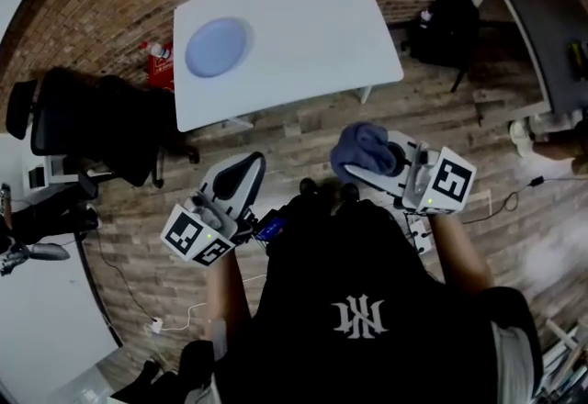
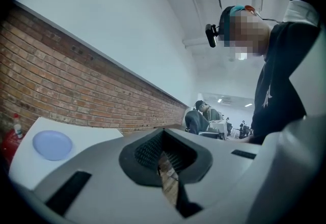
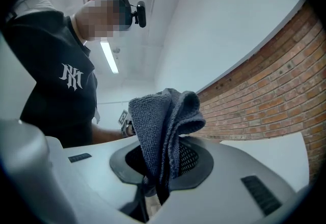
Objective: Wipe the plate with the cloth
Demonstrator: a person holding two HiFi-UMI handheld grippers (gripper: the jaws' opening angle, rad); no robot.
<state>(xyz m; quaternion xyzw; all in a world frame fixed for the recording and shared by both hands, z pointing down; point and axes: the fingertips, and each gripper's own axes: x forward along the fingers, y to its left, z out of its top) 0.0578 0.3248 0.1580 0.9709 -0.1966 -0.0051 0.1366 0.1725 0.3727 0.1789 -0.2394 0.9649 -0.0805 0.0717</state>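
Note:
A round pale blue plate (image 1: 218, 46) lies near the left end of a white table (image 1: 312, 16), well ahead of me across the wood floor. It shows small in the left gripper view too, as the plate (image 2: 52, 145) on the table (image 2: 23, 169). My right gripper (image 1: 355, 171) is raised close to my chest and shut on a folded blue-grey cloth (image 1: 362, 147). The cloth (image 3: 165, 126) bunches up above the right gripper (image 3: 155, 182). My left gripper (image 1: 244, 165) is also held by my body, shut and holding nothing (image 2: 164, 161). Both are far from the plate.
A black office chair (image 1: 101, 122) stands left of the table, with a red bottle-like object (image 1: 158, 65) by the brick wall. A black backpack (image 1: 447, 26) and a second desk (image 1: 547, 26) are at the right. Cables (image 1: 510, 200) run over the floor. People sit in the background (image 2: 204, 116).

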